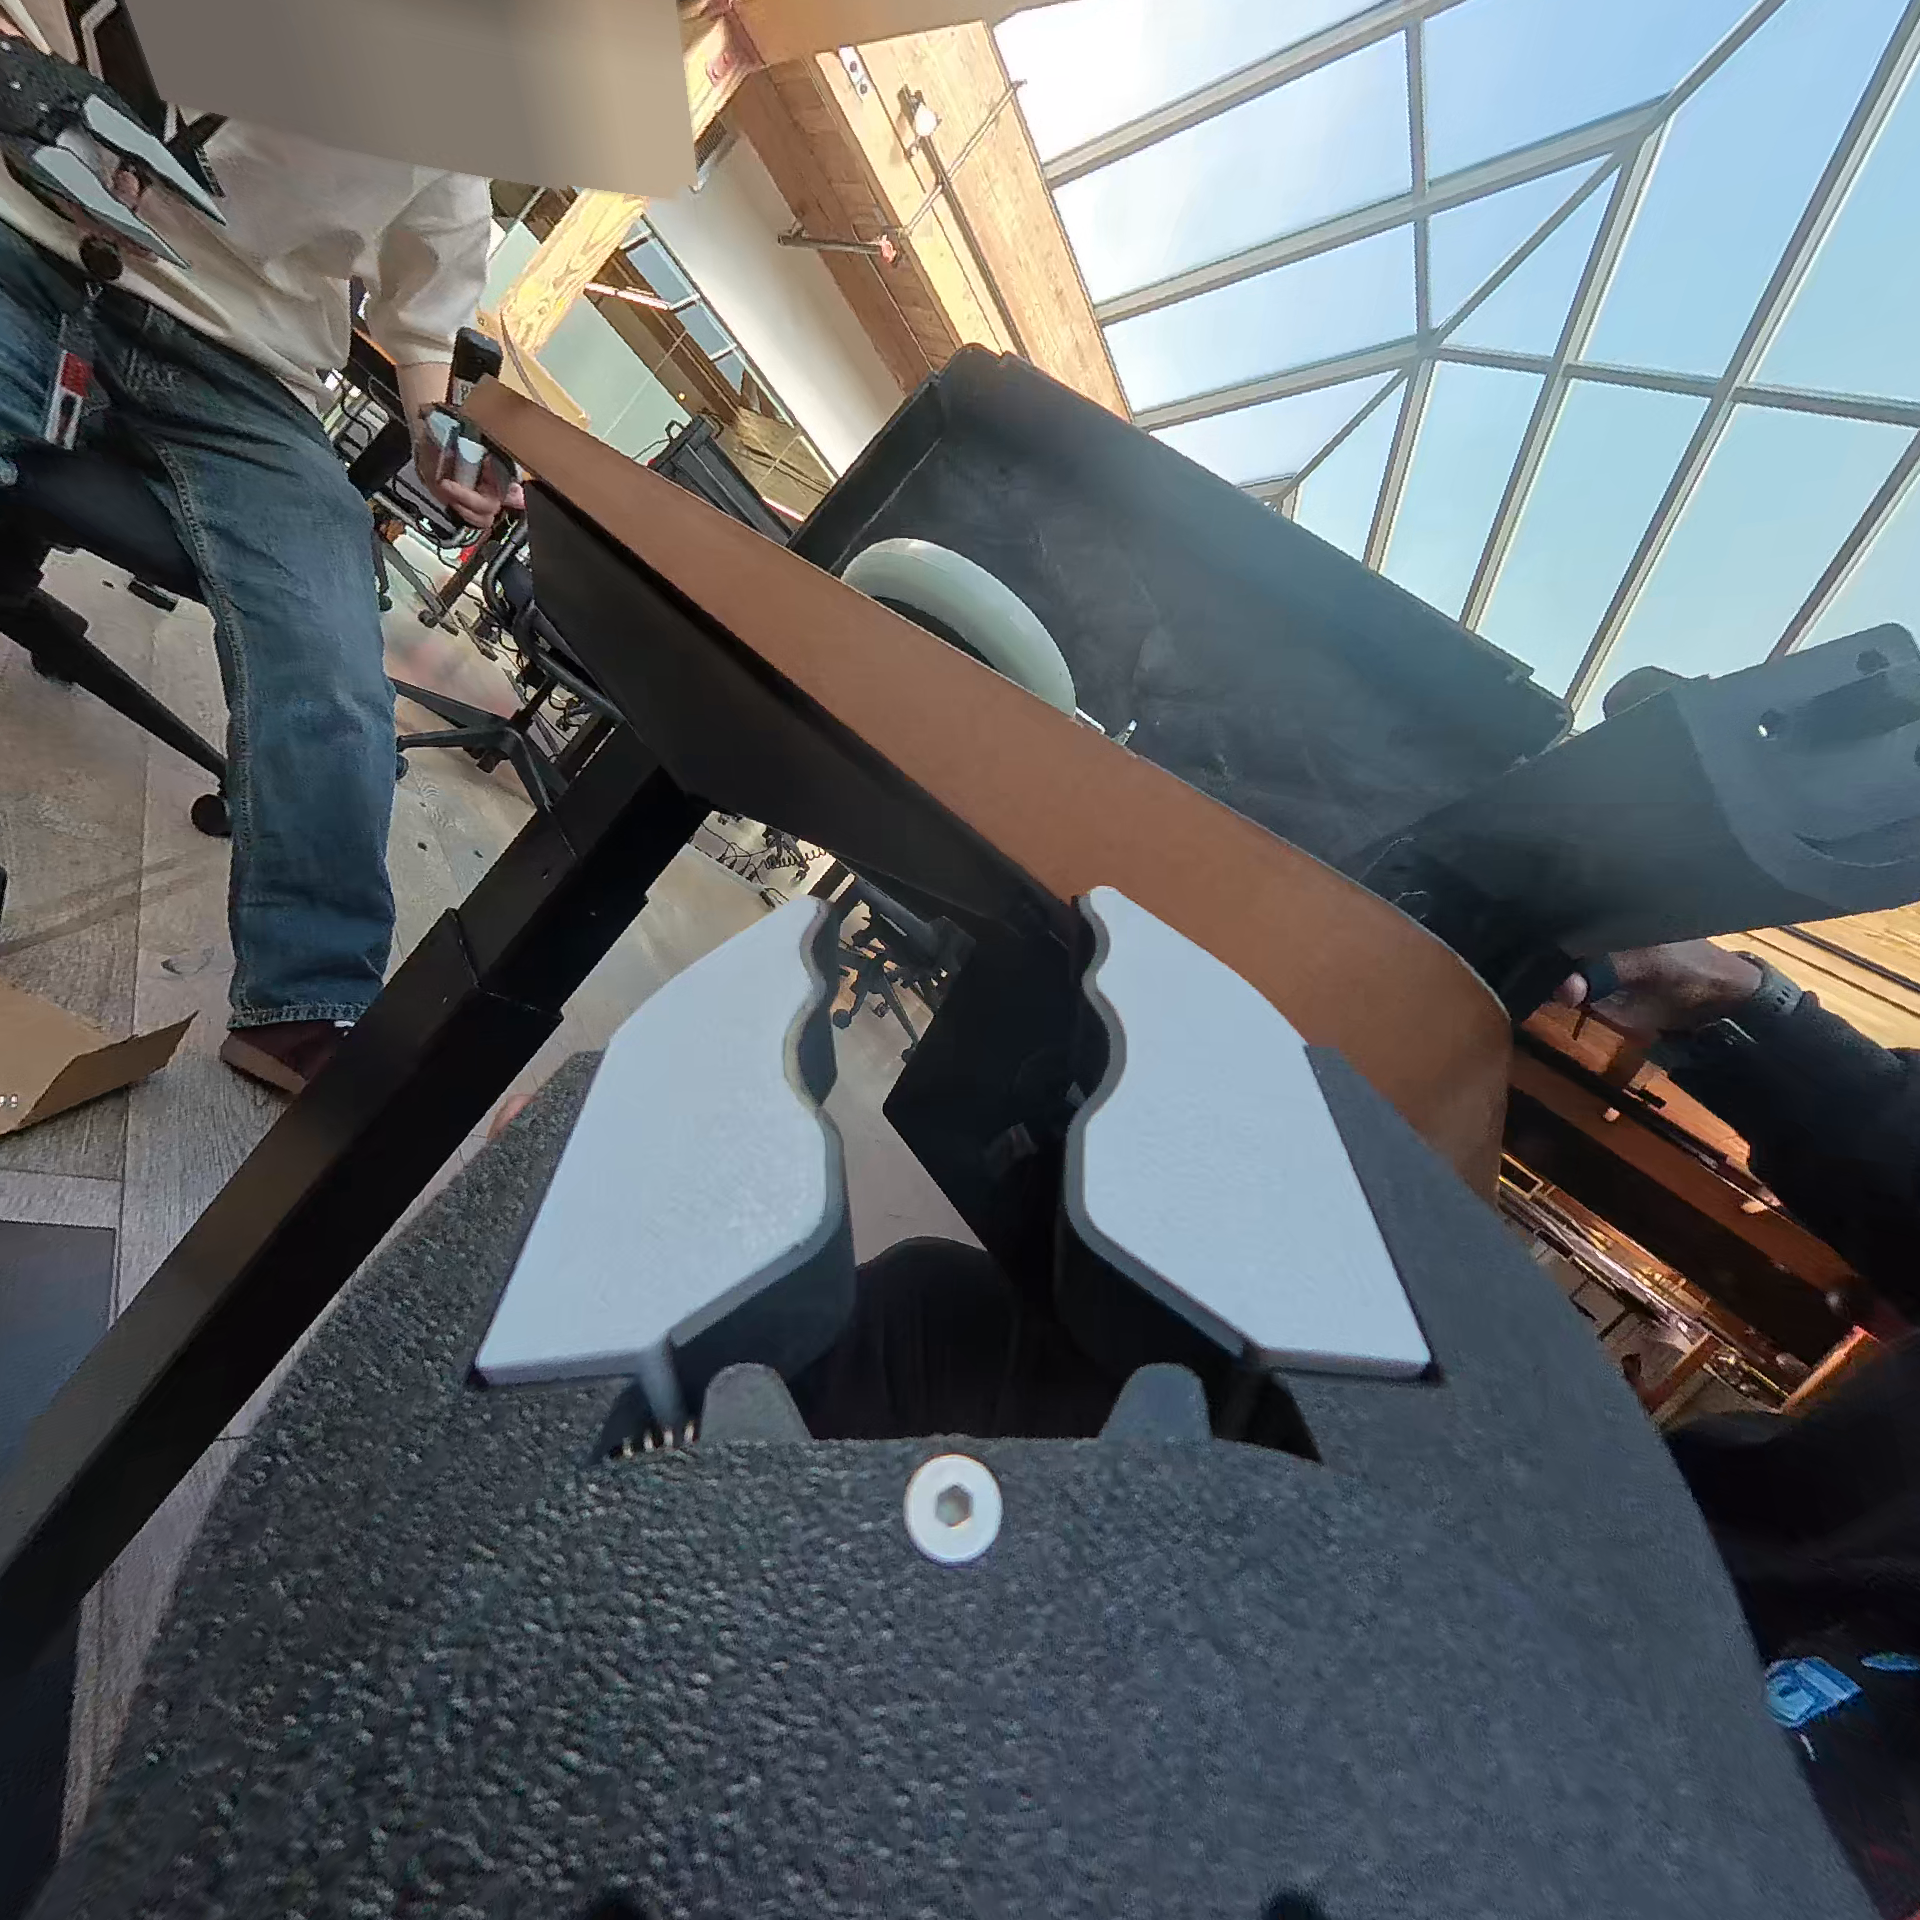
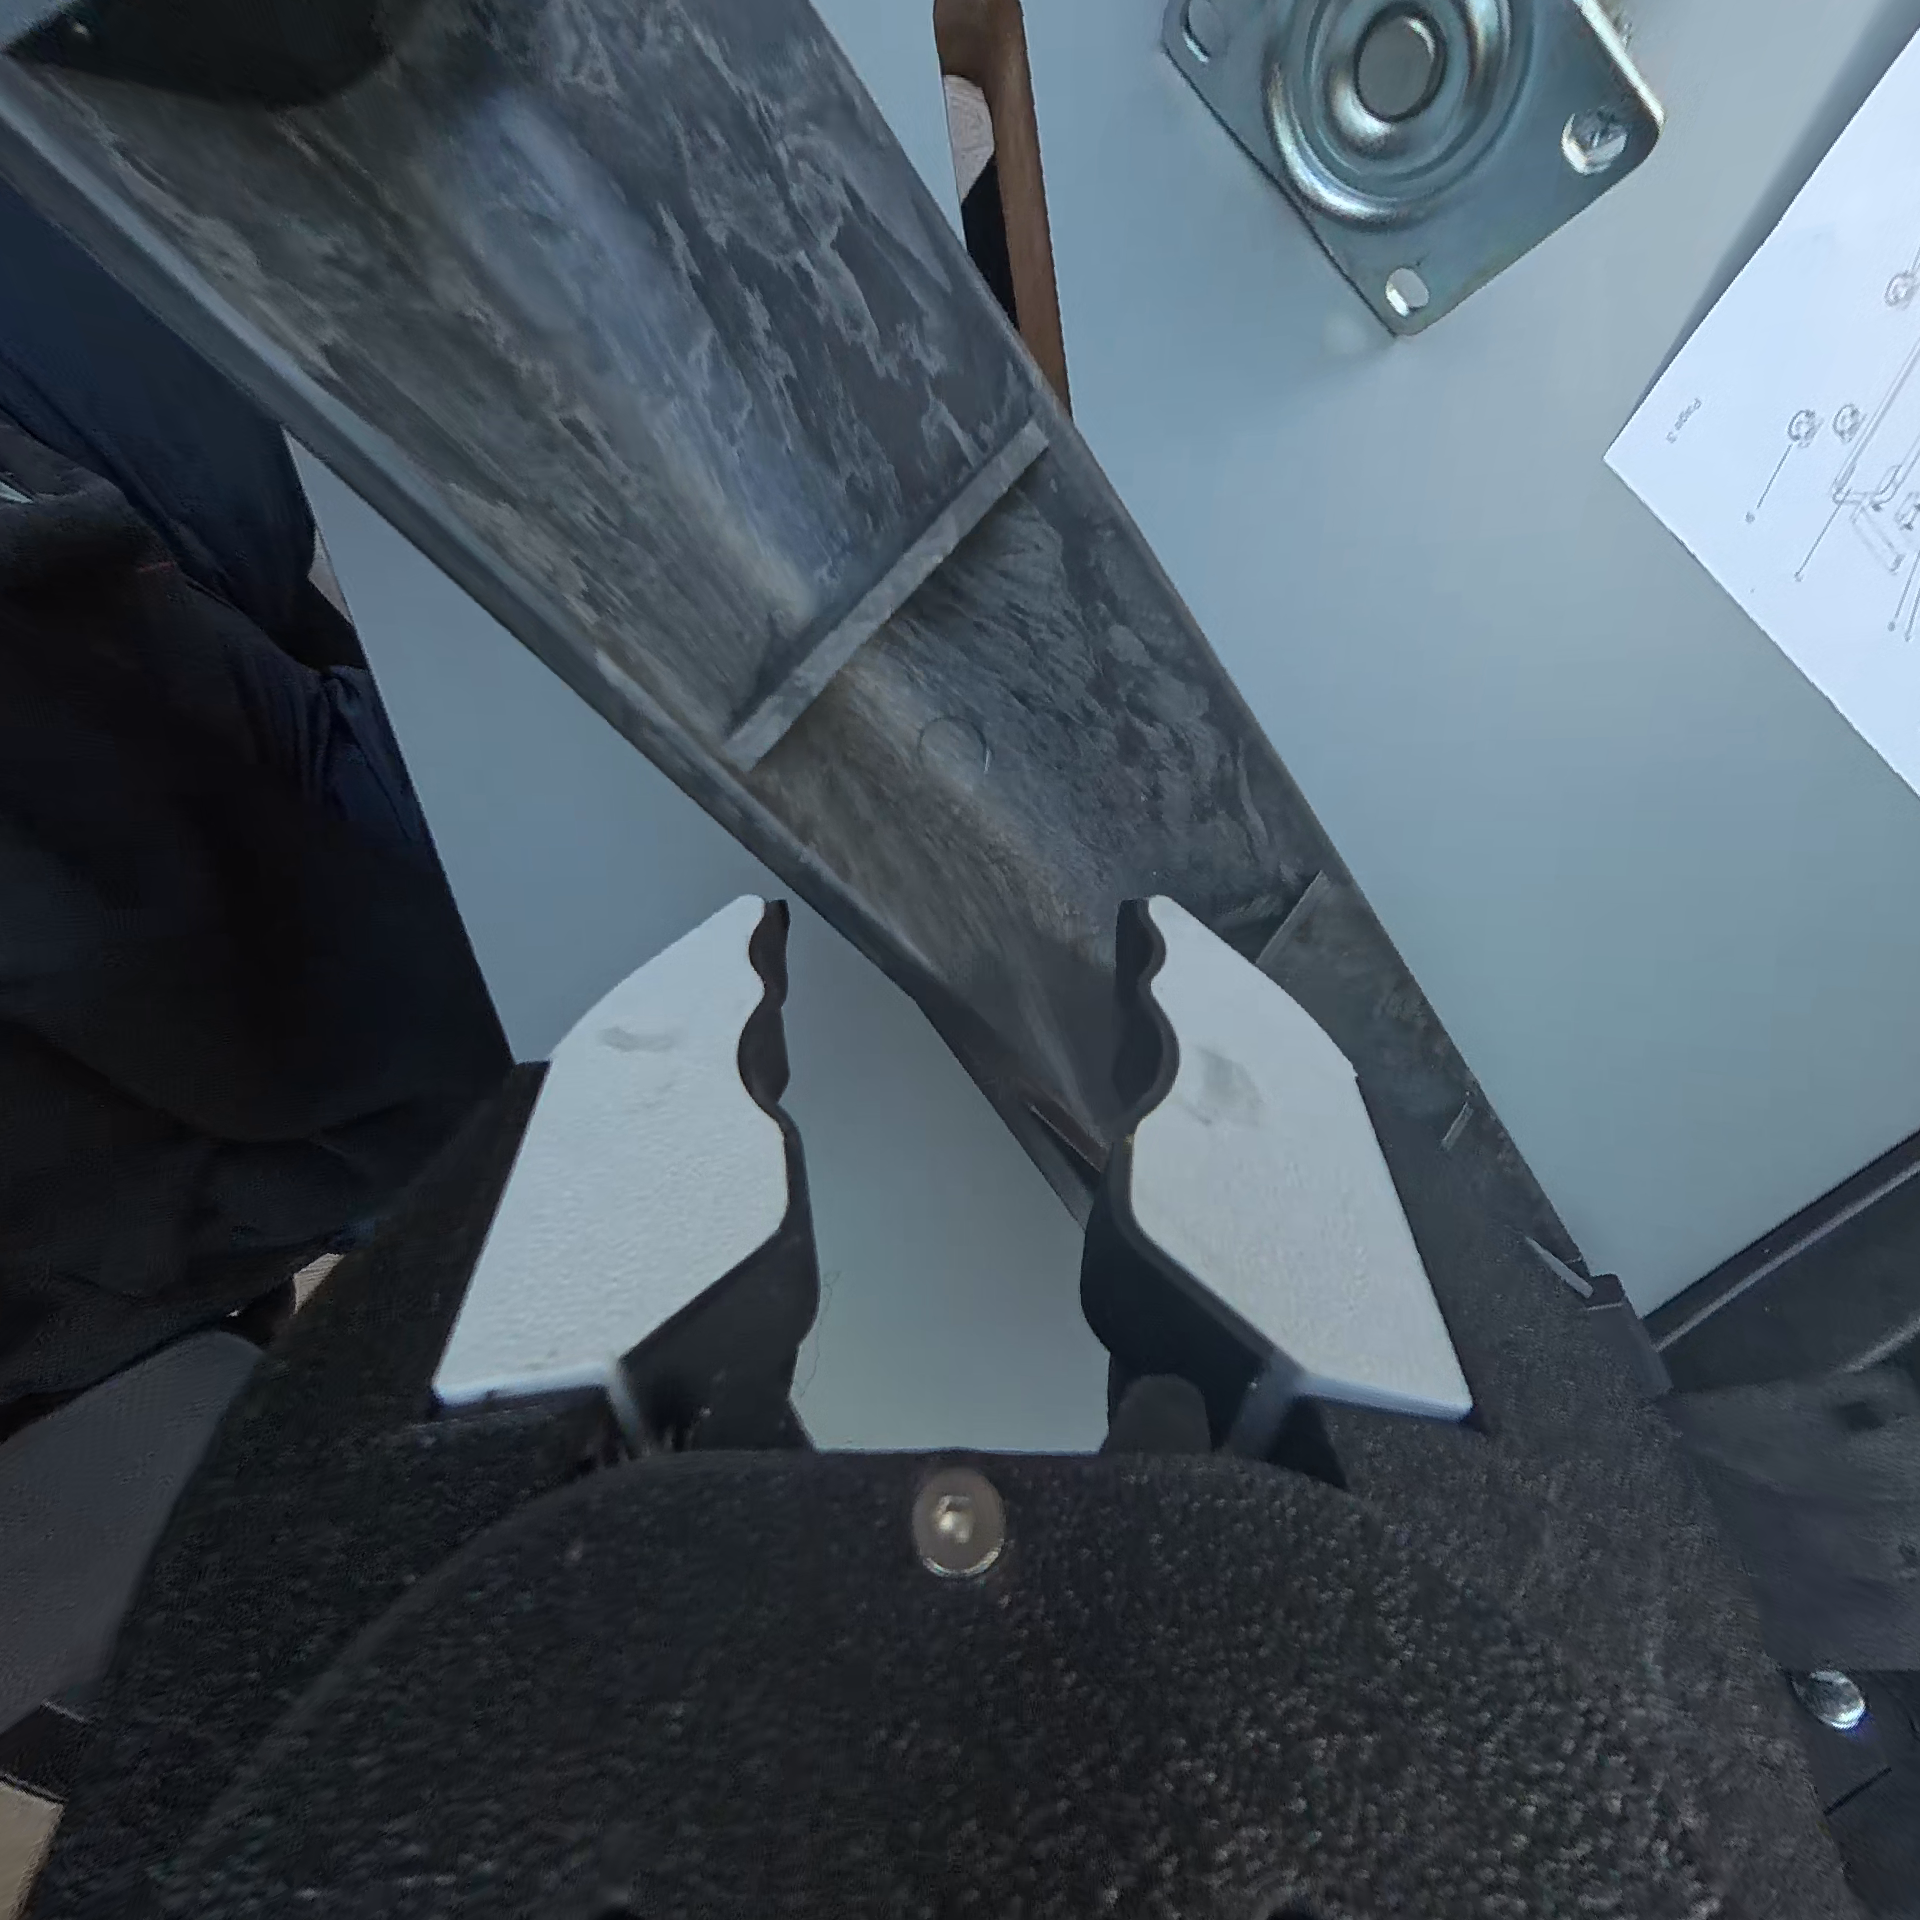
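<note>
Room: big room with a glass roof (image 1: 1455, 260) and a wood floor; a grey table (image 2: 1455, 727) is the work top.
Left claw (image 1: 951, 914): open, with nothing in it. It sits low, under the table's edge, and looks up.
Just past left claw: the black table leg (image 1: 364, 1091) and the table's brown rim (image 1: 935, 707). The right fingertip (image 1: 1117, 935) is just beside that rim.
Right claw (image 2: 951, 914): open. A long dark plastic part (image 2: 727, 416) slants across it. The part's low end goes by the right finger (image 2: 1205, 1049). The left finger (image 2: 686, 1049) stands apart from it, and grey table shows between them.
Dark part from below: it rests on the table, next to a pale wheel (image 1: 966, 613). The right claw's body is beside it.
Farther on the table: a shiny metal plate (image 2: 1413, 135) with screw holes, and a paper sheet (image 2: 1787, 468) with drawings.
Far off: a person in jeans (image 1: 281, 520) by a chair, and cardboard (image 1: 73, 1049) on the floor.
</note>
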A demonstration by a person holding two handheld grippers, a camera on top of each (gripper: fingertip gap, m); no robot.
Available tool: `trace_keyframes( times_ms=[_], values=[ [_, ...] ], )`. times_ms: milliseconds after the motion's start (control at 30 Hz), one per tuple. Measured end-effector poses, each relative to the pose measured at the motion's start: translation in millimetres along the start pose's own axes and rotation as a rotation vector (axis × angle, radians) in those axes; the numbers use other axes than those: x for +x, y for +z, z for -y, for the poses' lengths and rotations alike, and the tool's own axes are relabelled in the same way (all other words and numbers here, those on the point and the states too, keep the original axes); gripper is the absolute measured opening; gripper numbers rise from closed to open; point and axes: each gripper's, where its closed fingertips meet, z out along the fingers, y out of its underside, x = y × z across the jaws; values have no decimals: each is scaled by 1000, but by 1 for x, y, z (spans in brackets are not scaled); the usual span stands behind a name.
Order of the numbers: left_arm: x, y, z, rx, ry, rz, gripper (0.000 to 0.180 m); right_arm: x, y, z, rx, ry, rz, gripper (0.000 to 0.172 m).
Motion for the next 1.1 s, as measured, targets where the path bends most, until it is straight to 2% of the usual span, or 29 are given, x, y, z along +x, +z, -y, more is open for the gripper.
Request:
trace_keyframes(
  times_ms=[233,333,667,767,900,1100],
  values=[
    [-1,0,3,5,-16,-22,43,5,-4,18,-82,-70,47,65],
    [-1,-1,7,20,-24,-31,43,-4,-4,25,-118,-62,158,67],
    [-5,-3,13,27,-38,-45,43,-39,18,23,-258,-145,315,64],
    [-7,-4,15,33,-47,-48,42,-41,24,17,-296,-148,319,68],
    [-9,-4,18,33,-45,-50,42,-40,24,19,-296,-165,315,56],
    [-11,-6,22,41,-56,-53,42,-40,23,19,-301,-174,328,54]
  ],
)
